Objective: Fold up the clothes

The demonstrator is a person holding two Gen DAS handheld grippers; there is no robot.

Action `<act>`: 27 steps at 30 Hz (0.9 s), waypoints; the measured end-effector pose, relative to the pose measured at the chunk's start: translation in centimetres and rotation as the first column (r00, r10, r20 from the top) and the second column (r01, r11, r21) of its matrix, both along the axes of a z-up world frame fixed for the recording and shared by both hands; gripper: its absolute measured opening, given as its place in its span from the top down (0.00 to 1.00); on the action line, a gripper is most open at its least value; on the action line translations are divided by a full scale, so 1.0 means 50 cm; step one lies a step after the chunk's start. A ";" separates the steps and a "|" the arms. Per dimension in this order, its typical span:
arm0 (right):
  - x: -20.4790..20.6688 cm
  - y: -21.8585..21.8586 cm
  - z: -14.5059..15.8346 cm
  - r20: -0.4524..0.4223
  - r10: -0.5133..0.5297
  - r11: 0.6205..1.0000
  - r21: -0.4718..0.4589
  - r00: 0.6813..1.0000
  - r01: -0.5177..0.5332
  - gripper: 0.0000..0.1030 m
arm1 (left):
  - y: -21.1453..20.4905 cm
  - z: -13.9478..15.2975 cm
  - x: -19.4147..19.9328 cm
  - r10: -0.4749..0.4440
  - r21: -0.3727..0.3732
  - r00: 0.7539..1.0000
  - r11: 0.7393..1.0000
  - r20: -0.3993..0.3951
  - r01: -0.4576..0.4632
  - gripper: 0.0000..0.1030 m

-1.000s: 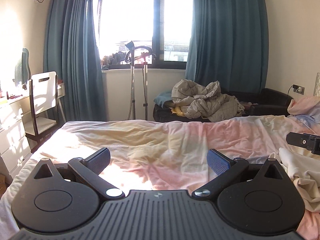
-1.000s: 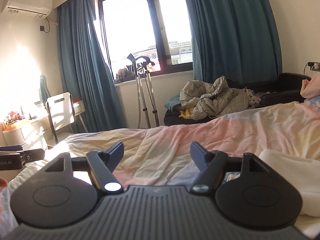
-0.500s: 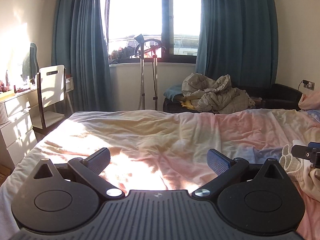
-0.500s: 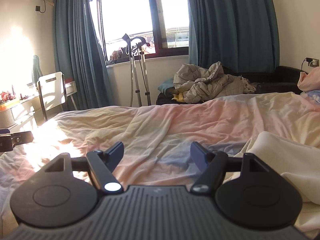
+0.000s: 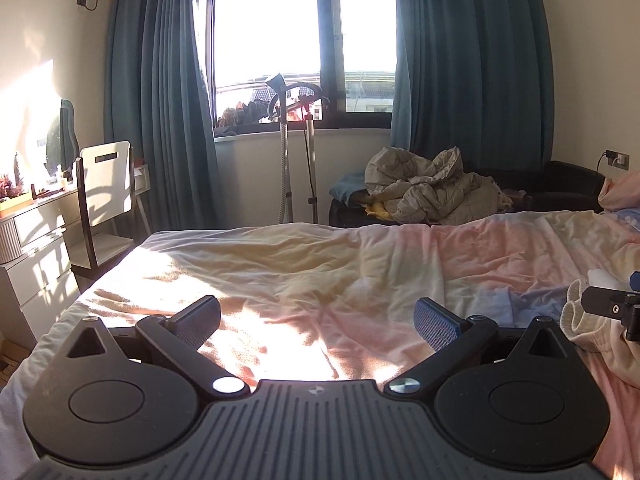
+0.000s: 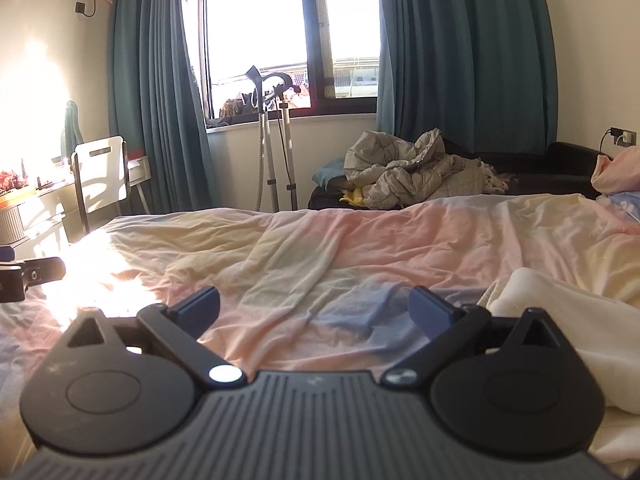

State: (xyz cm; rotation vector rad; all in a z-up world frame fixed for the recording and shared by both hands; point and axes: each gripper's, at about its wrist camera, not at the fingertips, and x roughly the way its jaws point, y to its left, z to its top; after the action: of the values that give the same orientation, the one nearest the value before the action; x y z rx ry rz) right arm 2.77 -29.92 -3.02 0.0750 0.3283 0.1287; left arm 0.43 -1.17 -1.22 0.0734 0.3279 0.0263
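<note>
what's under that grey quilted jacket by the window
The grey quilted jacket lies heaped on a black sofa, with teal fabric and something yellow sticking out beneath. Whatever else lies under it is covered.

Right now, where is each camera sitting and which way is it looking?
Left wrist: sits on the left gripper, low over the bed, facing the window; its own open fingers show, and the right gripper's tip at the right edge.
Right wrist: sits on the right gripper, facing the same window; its open fingers show, with the cream garment beside them.
Shared: bed, window, curtains, white chair, crumpled jacket.
</note>
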 end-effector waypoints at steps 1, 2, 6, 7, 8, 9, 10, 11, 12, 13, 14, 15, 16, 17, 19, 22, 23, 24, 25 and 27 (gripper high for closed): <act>0.000 -0.002 -0.001 -0.002 -0.004 1.000 0.004 1.000 0.004 0.00 | 0.000 0.000 0.000 0.003 0.003 1.000 1.000 0.003 -0.003 0.00; 0.001 -0.004 -0.001 -0.005 -0.004 1.000 0.010 1.000 0.004 0.00 | 0.000 -0.001 -0.001 0.006 0.003 1.000 1.000 0.004 -0.006 0.00; 0.002 -0.001 -0.003 -0.008 -0.008 1.000 0.003 1.000 0.008 0.00 | 0.002 -0.001 -0.003 0.016 -0.001 1.000 1.000 0.010 -0.016 0.00; 0.001 0.000 -0.004 -0.008 -0.008 1.000 -0.002 1.000 0.008 0.00 | 0.003 0.002 -0.003 0.018 -0.004 1.000 1.000 0.011 -0.018 0.00; 0.001 0.001 -0.004 -0.008 -0.007 1.000 -0.006 1.000 0.007 0.00 | 0.004 0.003 -0.003 0.026 -0.011 1.000 1.000 0.016 -0.026 0.00; 0.000 0.002 -0.004 -0.007 -0.007 1.000 -0.010 1.000 0.007 0.00 | 0.007 0.004 -0.004 0.033 -0.020 0.999 0.999 0.021 -0.032 0.00; 0.000 0.003 -0.004 -0.006 -0.008 1.000 -0.014 1.000 0.008 0.00 | 0.008 0.004 -0.003 0.034 -0.024 0.999 0.999 0.022 -0.033 0.00; -0.001 0.004 -0.004 -0.005 -0.008 1.000 -0.018 1.000 0.008 0.00 | 0.009 0.005 -0.002 0.035 -0.024 0.999 0.999 0.019 -0.035 0.00; -0.001 0.004 -0.004 -0.005 -0.008 1.000 -0.018 1.000 0.008 0.00 | 0.008 0.004 -0.001 0.038 -0.020 0.999 0.999 0.016 -0.038 0.00; -0.001 0.004 -0.004 -0.006 -0.008 1.000 -0.015 1.000 0.008 0.00 | 0.006 0.002 0.000 0.037 -0.013 0.999 0.999 0.014 -0.036 0.00; -0.001 0.004 -0.004 -0.007 -0.007 1.000 -0.012 1.000 0.007 0.00 | 0.003 -0.001 0.002 0.033 -0.007 0.999 0.999 0.011 -0.033 0.00; -0.001 0.004 -0.004 -0.006 -0.007 1.000 -0.011 1.000 0.007 0.00 | 0.001 -0.002 0.003 0.029 0.000 1.000 1.000 0.009 -0.029 0.00; -0.002 0.004 -0.004 -0.006 -0.008 1.000 -0.013 1.000 0.008 0.00 | -0.002 -0.004 0.003 0.028 0.006 1.000 1.000 0.008 -0.028 0.00; -0.002 0.004 -0.004 -0.005 -0.011 1.000 -0.014 1.000 0.011 0.00 | -0.004 -0.003 0.000 0.026 0.011 1.000 1.000 0.008 -0.026 0.00; -0.002 0.001 -0.003 -0.004 -0.014 1.000 -0.011 1.000 0.014 0.00 | -0.006 -0.003 -0.001 0.024 0.017 1.000 1.000 0.009 -0.024 0.00; -0.003 -0.001 -0.002 -0.003 -0.016 1.000 -0.003 1.000 0.016 0.00 | -0.007 -0.005 -0.002 0.023 0.020 1.000 1.000 0.007 -0.024 0.00; -0.003 -0.001 -0.001 -0.002 -0.016 1.000 0.000 1.000 0.016 0.00 | -0.007 -0.006 -0.001 0.023 0.019 1.000 1.000 0.006 -0.023 0.00; -0.004 -0.001 -0.001 -0.002 -0.017 1.000 0.000 1.000 0.017 0.00 | -0.007 -0.006 -0.001 0.024 0.017 1.000 1.000 0.004 -0.024 0.00; -0.004 -0.001 -0.001 -0.002 -0.016 1.000 0.000 1.000 0.016 0.00 | -0.006 -0.006 -0.001 0.025 0.016 1.000 1.000 0.004 -0.025 0.00; -0.005 -0.001 -0.001 -0.001 -0.015 1.000 0.002 1.000 0.015 0.00 | -0.006 -0.007 -0.001 0.025 0.015 1.000 1.000 0.002 -0.025 0.00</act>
State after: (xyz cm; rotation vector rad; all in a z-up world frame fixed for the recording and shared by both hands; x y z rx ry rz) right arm 2.52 -29.96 -3.04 0.0791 0.3285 0.1138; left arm 0.38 -1.47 -1.56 0.0845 0.3267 0.0534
